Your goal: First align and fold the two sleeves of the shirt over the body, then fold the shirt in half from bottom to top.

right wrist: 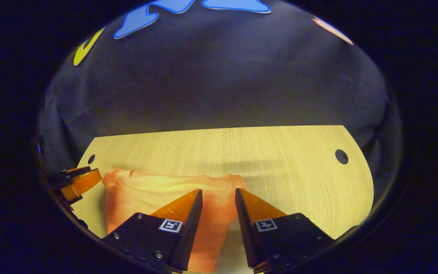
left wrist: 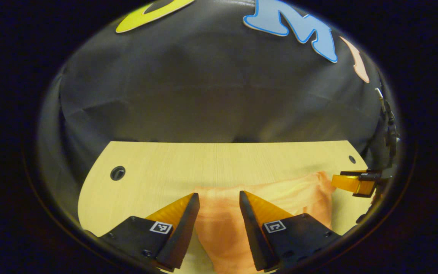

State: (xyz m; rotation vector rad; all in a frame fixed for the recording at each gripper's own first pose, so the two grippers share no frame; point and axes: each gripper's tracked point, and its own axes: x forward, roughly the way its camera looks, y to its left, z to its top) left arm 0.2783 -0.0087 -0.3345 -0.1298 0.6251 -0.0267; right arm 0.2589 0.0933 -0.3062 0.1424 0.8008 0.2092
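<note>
Left gripper view showed the left hand-held gripper (left wrist: 219, 198) spread wide over the folded orange shirt (left wrist: 280, 198) lying between and beyond its fingers on the bench (left wrist: 203, 160), while the right hand-held gripper (right wrist: 218, 195), likewise wide apart, hovered over the shirt's other end.

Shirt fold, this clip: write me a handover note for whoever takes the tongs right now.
Left tongs: open, over the shirt, gripping nothing.
Right tongs: open, over the same shirt's other side, also empty.
Shirt: lies on the wooden table, near the front edge, bunched into a narrow wrinkled shape between both tongs.
Done: the sleeves seem to be already tucked in, as no loose sleeve sticks out; hard to confirm from these angles.
Left: check the sleeve folds, then take the bottom hem with both tongs and fold it up to the top.
</note>
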